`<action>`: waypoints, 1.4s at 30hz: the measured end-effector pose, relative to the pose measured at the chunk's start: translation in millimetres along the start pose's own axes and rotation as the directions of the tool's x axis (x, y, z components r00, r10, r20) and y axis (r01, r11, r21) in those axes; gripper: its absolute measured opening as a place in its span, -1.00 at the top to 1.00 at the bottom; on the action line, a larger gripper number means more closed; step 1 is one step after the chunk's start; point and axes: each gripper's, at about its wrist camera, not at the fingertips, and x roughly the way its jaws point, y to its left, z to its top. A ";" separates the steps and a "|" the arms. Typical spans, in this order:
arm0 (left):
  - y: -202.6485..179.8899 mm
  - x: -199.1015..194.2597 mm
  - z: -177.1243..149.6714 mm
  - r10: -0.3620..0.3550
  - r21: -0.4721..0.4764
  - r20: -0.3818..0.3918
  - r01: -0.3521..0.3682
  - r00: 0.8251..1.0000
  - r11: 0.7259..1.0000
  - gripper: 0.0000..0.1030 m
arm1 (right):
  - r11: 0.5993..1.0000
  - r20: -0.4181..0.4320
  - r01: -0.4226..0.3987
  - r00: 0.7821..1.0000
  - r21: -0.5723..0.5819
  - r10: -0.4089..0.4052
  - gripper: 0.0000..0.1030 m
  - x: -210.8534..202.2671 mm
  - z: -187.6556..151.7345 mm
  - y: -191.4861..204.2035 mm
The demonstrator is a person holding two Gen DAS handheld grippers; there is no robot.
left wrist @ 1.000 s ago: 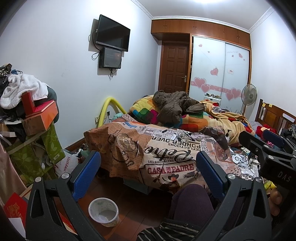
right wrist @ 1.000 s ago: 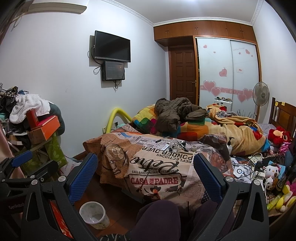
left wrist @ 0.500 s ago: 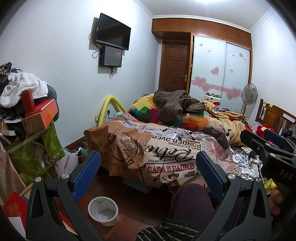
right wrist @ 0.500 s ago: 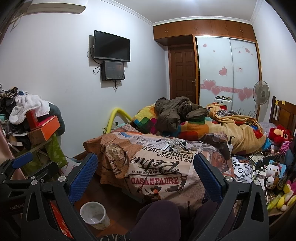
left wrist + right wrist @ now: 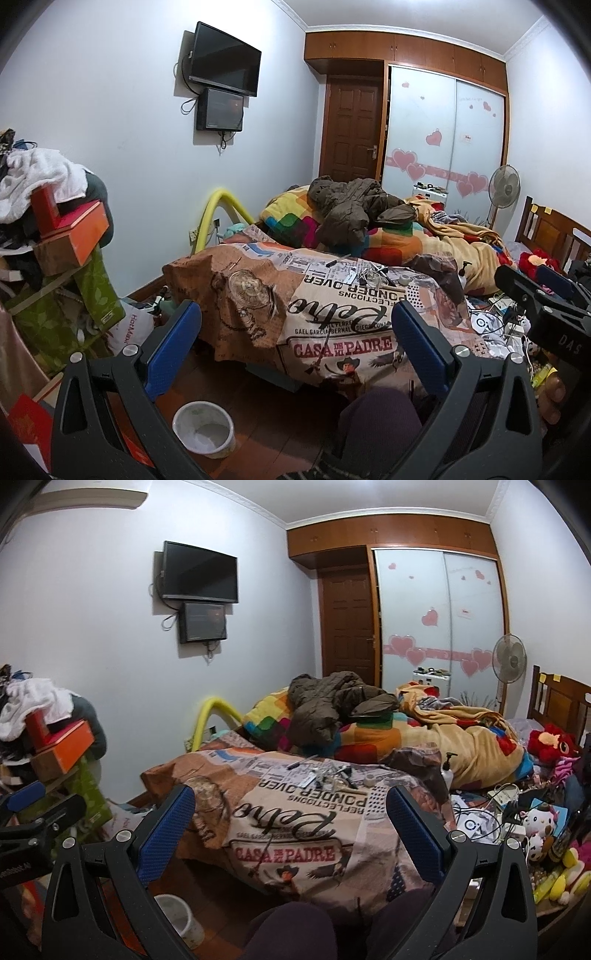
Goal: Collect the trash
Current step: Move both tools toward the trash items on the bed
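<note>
We hold both grippers up and level with nothing in them: the left gripper (image 5: pixel 295 347) has its blue fingers (image 5: pixel 173 343) spread wide, and the right gripper (image 5: pixel 290 830) is spread just as wide. Straight ahead between the fingers of each lies the bed (image 5: pixel 332 325), and on its printed cover, beyond the fingertips, sits a small litter of scraps (image 5: pixel 365 275) that we judge to be the trash; what each bit is we cannot tell. The white bucket (image 5: pixel 204 430) stands on the floor below the left finger of each gripper, well apart from the litter. The scraps look thin and flat, so we may pinch the soft cover along with them and drag it. Cables (image 5: pixel 476 812) tangle just right of the right finger and could snag. Our knee (image 5: pixel 380 417) sits low between the fingers, and a drop toward the bucket could miss.
</note>
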 end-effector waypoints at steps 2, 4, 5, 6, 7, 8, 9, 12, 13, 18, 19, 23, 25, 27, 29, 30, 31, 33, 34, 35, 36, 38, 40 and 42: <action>-5.9 12.0 8.1 -0.003 0.006 -0.002 0.003 1.000 1.000 -1.00 | 1.000 0.004 0.018 1.000 -0.002 -0.018 -0.99 8.5 4.2 -8.6; -13.6 24.6 16.1 -0.006 0.017 -0.001 0.006 1.000 1.000 -1.00 | 0.999 0.009 0.041 0.999 -0.008 -0.041 -0.99 17.2 8.2 -16.8; -16.9 31.5 21.5 -0.011 0.023 -0.002 0.011 1.000 1.000 -1.00 | 0.999 0.011 0.050 0.999 -0.012 -0.050 -0.99 21.2 10.0 -20.7; -20.0 37.8 26.0 -0.015 0.029 -0.003 0.015 1.000 0.999 -1.00 | 0.998 0.011 0.060 0.998 -0.015 -0.059 -0.99 26.2 12.3 -25.3; -22.5 44.7 30.5 -0.017 0.033 -0.005 0.017 1.000 0.999 -1.00 | 0.998 0.010 0.066 0.998 -0.017 -0.066 -0.99 30.4 14.0 -29.8; -26.5 52.8 34.9 -0.022 0.040 -0.008 0.022 1.000 0.999 -1.00 | 0.997 0.007 0.069 0.998 -0.017 -0.069 -0.99 34.8 15.7 -34.2; -30.7 61.9 39.0 -0.030 0.046 -0.015 0.030 0.999 0.998 -1.00 | 0.998 0.001 0.068 0.998 -0.015 -0.068 -0.99 39.8 17.6 -39.8; -44.6 87.2 48.3 -0.044 0.057 -0.034 0.046 0.998 0.997 -1.00 | 0.998 -0.026 0.067 0.997 0.000 -0.067 -0.99 56.4 21.6 -58.9; -47.8 95.8 51.4 -0.048 0.058 -0.041 0.050 0.998 0.997 -1.00 | 0.998 -0.030 0.070 0.997 0.002 -0.070 -0.99 60.9 22.6 -63.9; -68.0 154.4 60.3 -0.095 0.040 -0.110 0.100 0.989 0.994 -1.00 | 0.995 -0.075 0.102 0.992 0.006 -0.101 -0.99 96.4 24.8 -92.0; -72.5 168.3 60.8 -0.108 0.034 -0.127 0.114 0.986 0.993 -1.00 | 0.994 -0.089 0.105 0.991 0.010 -0.104 -0.99 105.0 23.5 -98.8; -91.1 217.6 60.4 -0.105 0.056 -0.179 0.117 0.978 0.992 -1.00 | 0.993 -0.148 0.112 0.983 0.028 -0.106 -0.99 140.8 17.0 -126.8; -102.3 247.7 58.3 -0.118 0.064 -0.222 0.136 0.968 0.989 -1.00 | 0.993 -0.184 0.115 0.977 0.035 -0.107 -0.99 162.9 10.5 -140.2; -112.0 274.9 56.3 -0.139 0.056 -0.261 0.159 0.955 0.986 -1.00 | 0.992 -0.214 0.123 0.970 0.043 -0.111 -0.99 182.6 5.3 -151.9; -120.1 301.3 55.0 -0.148 0.050 -0.287 0.170 0.946 0.984 -1.00 | 0.991 -0.241 0.125 0.964 0.054 -0.108 -0.99 201.3 2.5 -160.3; -125.0 316.7 53.8 -0.149 0.050 -0.300 0.172 0.942 0.984 -1.00 | 0.990 -0.255 0.125 0.961 0.061 -0.105 -0.99 211.0 0.3 -165.4; -129.0 328.4 53.0 -0.148 0.052 -0.308 0.172 0.940 0.984 -1.00 | 0.990 -0.269 0.122 0.958 0.068 -0.099 -0.98 221.7 -2.7 -170.3; -137.4 355.3 49.2 -0.154 0.048 -0.330 0.179 0.931 0.983 -1.00 | 0.990 -0.295 0.112 0.952 0.081 -0.084 -0.95 239.5 -8.2 -178.2; -141.1 366.6 47.5 -0.158 0.045 -0.339 0.184 0.927 0.982 -1.00 | 0.991 -0.312 0.105 0.947 0.089 -0.072 -0.90 249.0 -11.3 -182.2; -145.4 378.4 44.8 -0.163 0.041 -0.349 0.189 0.923 0.981 -1.00 | 0.991 -0.330 0.094 0.942 0.098 -0.057 -0.83 259.7 -14.6 -186.3; -150.5 392.3 41.2 -0.169 0.038 -0.363 0.195 0.916 0.980 -1.00 | 0.990 -0.347 0.087 0.937 0.107 -0.045 -0.78 269.9 -17.0 -189.8; -158.8 413.7 33.6 -0.184 0.030 -0.384 0.211 0.905 0.977 -0.96 | 0.990 -0.380 0.077 0.925 0.119 -0.026 -0.65 290.7 -22.0 -195.8; -165.9 431.0 26.0 -0.195 0.028 -0.404 0.225 0.894 0.974 -0.90 | 0.988 -0.404 0.063 0.915 0.138 -0.002 -0.57 309.4 -26.0 -202.0; -175.2 453.0 13.6 -0.207 0.029 -0.436 0.244 0.876 0.969 -0.74 | 0.986 -0.426 0.042 0.904 0.159 0.030 -0.52 328.5 -30.8 -208.2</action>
